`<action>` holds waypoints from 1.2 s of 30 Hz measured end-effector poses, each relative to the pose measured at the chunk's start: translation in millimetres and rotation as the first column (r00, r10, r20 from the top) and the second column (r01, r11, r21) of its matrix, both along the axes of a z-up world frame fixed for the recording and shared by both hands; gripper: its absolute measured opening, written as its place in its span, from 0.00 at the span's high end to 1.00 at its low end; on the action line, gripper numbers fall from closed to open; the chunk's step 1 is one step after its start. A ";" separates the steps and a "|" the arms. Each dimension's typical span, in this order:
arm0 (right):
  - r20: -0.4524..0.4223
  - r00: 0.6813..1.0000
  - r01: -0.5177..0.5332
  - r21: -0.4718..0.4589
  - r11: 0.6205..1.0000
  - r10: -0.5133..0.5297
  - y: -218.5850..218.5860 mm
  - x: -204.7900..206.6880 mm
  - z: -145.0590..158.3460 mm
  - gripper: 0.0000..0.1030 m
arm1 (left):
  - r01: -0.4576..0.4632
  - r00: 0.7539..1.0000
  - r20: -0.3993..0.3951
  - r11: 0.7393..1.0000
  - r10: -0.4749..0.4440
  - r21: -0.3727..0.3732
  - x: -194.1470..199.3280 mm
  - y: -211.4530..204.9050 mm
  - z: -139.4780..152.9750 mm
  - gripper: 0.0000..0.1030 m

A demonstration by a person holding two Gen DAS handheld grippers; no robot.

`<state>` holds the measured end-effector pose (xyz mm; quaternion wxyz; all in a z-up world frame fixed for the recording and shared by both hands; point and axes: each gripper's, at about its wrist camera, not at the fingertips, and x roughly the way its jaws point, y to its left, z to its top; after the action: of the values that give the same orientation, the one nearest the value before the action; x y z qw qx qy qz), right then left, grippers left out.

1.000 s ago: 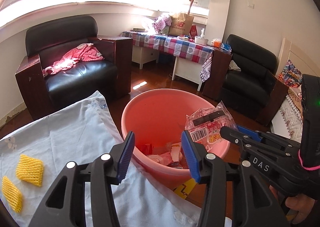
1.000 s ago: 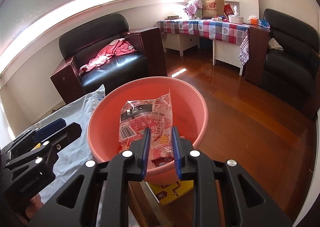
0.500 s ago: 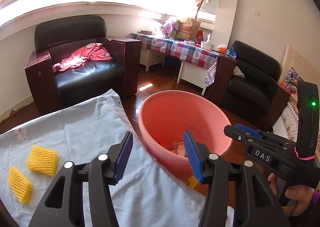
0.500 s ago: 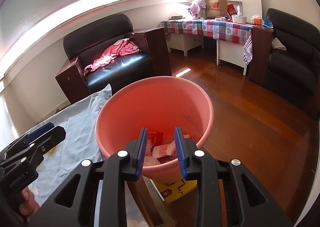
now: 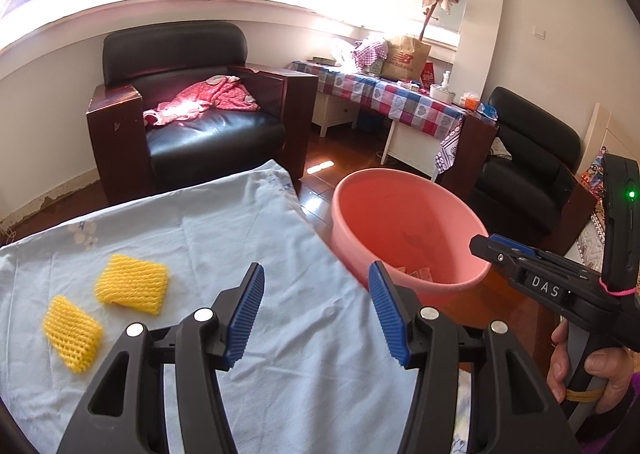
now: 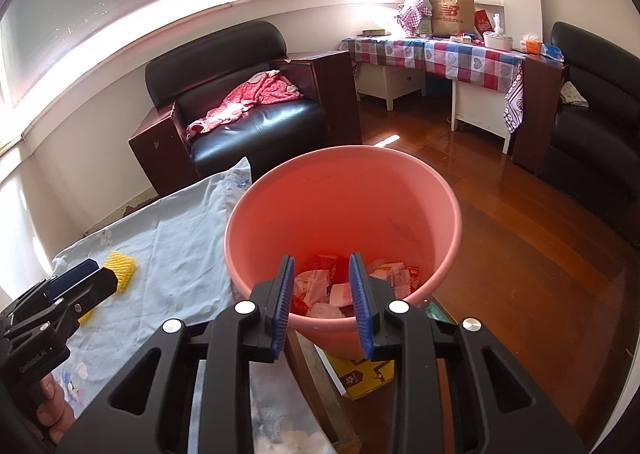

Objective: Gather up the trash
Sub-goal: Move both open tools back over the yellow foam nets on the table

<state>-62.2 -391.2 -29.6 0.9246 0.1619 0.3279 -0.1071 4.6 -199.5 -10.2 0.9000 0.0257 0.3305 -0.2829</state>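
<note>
Plainly, two pieces of yellow foam fruit-netting are left to collect: the nearer one (image 5: 72, 338) at nine o'clock and the farther one (image 5: 132, 288) at about ten o'clock of the left gripper (image 5: 316, 314), both lying flat on the pale blue cloth (image 5: 280, 254). The nearer piece's long axis runs from ten o'clock to four o'clock; the farther one's runs roughly nine to three, tilted slightly down at the right. The left gripper's blue ribbed pads are widening with nothing between them. The right gripper (image 6: 322, 304) hangs over the near rim of the round salmon-pink plastic basin (image 6: 448, 190), pads partly apart and empty, crumpled wrappers (image 6: 320, 290) below.

Likely risks: the springy netting may compress and slip from a shallow pinch, or the pads may snag the loose cloth and drag it toward the table edge. The basin sits at one o'clock, just beside the cloth's edge, so a short carry could drop a piece onto the wooden floor (image 6: 520, 254).
</note>
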 end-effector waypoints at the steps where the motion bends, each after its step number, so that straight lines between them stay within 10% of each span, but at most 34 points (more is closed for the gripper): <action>1: -0.001 1.000 -0.004 0.000 1.000 0.004 1.9 -0.1 0.4 0.72 | -0.007 1.000 -0.004 1.000 0.007 0.001 -0.4 3.1 -0.5 0.48; 36: -0.123 0.956 -0.260 0.055 0.964 0.265 104.6 36.5 -21.2 0.72 | -0.201 0.972 -0.099 0.974 0.211 0.106 1.6 84.7 -34.7 0.47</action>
<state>-25.7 -286.6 -50.8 0.9041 0.1273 0.4077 0.0125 6.1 -114.8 -44.9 0.9028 0.0186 0.3933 -0.1727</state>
